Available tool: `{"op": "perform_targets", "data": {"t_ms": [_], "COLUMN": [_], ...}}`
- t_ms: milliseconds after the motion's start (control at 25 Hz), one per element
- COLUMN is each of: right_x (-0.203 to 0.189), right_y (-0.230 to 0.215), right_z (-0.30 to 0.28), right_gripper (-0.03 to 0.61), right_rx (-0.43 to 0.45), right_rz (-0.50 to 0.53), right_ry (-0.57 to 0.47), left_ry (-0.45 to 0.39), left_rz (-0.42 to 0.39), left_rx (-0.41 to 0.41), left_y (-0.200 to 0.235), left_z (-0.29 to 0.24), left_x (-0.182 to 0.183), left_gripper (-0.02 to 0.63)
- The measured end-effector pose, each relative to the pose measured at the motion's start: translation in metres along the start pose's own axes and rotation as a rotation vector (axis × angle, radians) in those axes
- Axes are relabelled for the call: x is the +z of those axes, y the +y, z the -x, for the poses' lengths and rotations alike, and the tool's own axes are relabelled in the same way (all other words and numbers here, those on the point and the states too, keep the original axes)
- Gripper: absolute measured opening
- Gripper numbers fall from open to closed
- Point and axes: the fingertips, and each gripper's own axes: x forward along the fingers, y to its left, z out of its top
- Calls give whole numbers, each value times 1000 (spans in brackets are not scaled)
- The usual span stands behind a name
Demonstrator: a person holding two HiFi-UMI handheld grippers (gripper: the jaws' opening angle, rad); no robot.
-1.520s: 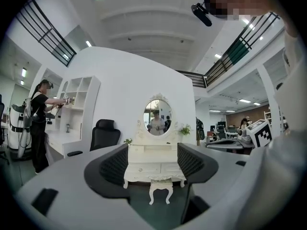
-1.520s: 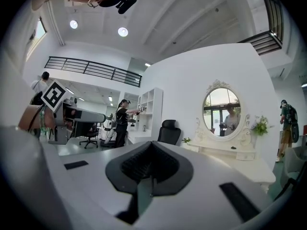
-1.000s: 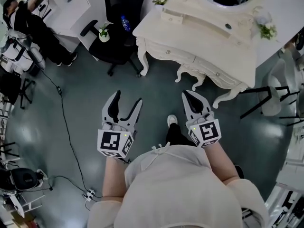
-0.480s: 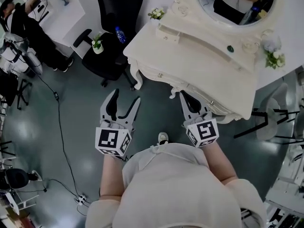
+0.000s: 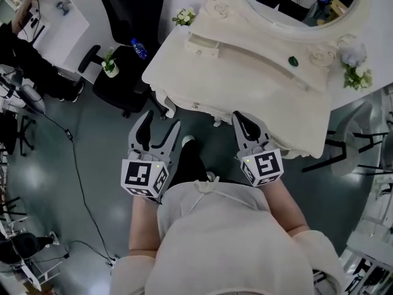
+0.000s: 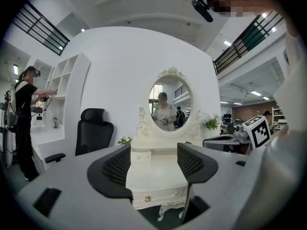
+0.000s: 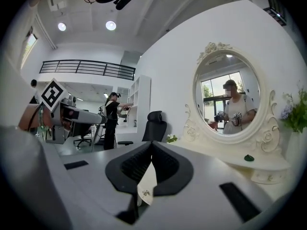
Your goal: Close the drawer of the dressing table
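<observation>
The cream dressing table (image 5: 245, 72) with its oval mirror (image 5: 307, 5) fills the top of the head view. Its front rail carries small knobs (image 5: 196, 105); from here I cannot tell whether a drawer stands out. My left gripper (image 5: 163, 123) is open and empty, just short of the table's left front corner. In the left gripper view the knobbed drawer front (image 6: 147, 199) shows between the spread jaws of that gripper (image 6: 153, 169). My right gripper (image 5: 242, 118) is shut on nothing, its tips at the table's front edge. In the right gripper view that gripper (image 7: 151, 150) shows a knob (image 7: 145, 193) below the closed pads.
A black office chair (image 5: 132, 42) with a water bottle (image 5: 137, 48) and a small potted plant (image 5: 109, 63) stands left of the table. Flowers (image 5: 353, 66) and a green object (image 5: 293, 60) sit on the tabletop. A cable (image 5: 77, 165) crosses the floor. A person (image 5: 24, 54) works at far left.
The person has stepped forward, so the dressing table has come much closer. Both grippers now sit at its front edge. Their jaw states look the same.
</observation>
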Motion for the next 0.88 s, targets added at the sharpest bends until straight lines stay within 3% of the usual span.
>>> {"op": "perform_targets", "data": {"t_ms": [480, 880], "right_x": [-11, -38], "right_y": [-89, -154], "right_z": [-85, -163], "right_gripper": [6, 6], "right_rx": [-138, -271], "right_rz": [-22, -76], "right_ry": [34, 113], "left_ry": [58, 177], "left_rz": [-6, 60], "left_rx": [-156, -290], "left_y": [29, 56], "left_z": [-154, -277], "left_x": [-7, -43], "left_gripper": [319, 318]}}
